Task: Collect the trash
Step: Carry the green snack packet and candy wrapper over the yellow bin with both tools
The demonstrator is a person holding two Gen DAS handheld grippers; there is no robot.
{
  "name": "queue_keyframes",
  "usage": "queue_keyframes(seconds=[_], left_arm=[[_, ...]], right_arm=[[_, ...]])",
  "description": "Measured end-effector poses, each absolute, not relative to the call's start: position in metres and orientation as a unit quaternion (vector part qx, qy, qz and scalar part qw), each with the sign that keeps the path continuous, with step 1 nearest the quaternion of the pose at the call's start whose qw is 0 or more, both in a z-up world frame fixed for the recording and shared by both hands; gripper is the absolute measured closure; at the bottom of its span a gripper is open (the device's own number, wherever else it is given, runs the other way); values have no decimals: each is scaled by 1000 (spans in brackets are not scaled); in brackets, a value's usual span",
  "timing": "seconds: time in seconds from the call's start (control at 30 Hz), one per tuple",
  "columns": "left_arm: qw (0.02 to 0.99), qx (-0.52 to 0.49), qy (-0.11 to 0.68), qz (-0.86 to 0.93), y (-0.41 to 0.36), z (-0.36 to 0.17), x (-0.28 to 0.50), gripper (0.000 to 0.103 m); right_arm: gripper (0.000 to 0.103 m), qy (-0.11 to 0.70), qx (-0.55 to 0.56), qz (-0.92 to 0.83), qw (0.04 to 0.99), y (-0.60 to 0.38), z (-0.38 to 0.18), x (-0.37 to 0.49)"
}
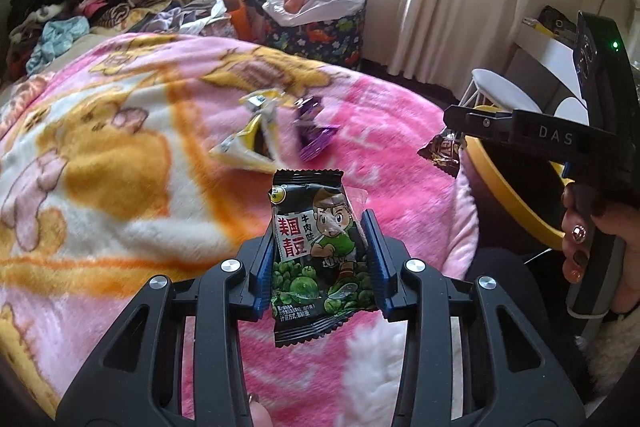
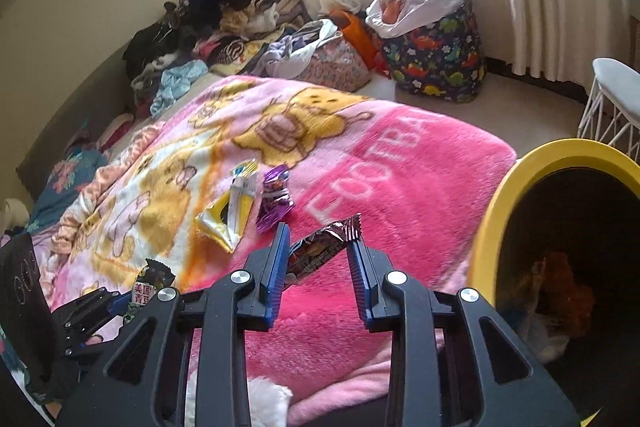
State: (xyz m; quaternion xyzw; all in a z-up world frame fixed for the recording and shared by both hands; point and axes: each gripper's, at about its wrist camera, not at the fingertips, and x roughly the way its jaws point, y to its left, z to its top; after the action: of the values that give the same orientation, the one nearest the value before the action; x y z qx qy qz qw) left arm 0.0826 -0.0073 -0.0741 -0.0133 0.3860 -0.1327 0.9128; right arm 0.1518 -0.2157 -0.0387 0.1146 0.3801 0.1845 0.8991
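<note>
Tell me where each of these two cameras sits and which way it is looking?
Left wrist: on the left gripper, facing across the pink blanket toward the window; it shows its fingers pinching a green snack packet, plus the person's right hand.
Right wrist: on the right gripper, facing likewise, holding a brown wrapper beside the yellow bin.
Shared: blanket, yellow wrapper, purple wrapper, bin.

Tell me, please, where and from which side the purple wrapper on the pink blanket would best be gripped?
Probably by its near crimped end, coming down from above. The purple wrapper lies flat and crumpled on the soft blanket, close beside the yellow wrapper, so closing along its free right side should avoid catching that one.
</note>
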Motion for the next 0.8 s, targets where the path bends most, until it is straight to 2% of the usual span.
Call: queue_keyframes(seconds=[0.8], left_arm=[[925,12,339,-175,-71,-39,90,71]], right_arm=[[75,335,161,139,918,-281,-16,135]])
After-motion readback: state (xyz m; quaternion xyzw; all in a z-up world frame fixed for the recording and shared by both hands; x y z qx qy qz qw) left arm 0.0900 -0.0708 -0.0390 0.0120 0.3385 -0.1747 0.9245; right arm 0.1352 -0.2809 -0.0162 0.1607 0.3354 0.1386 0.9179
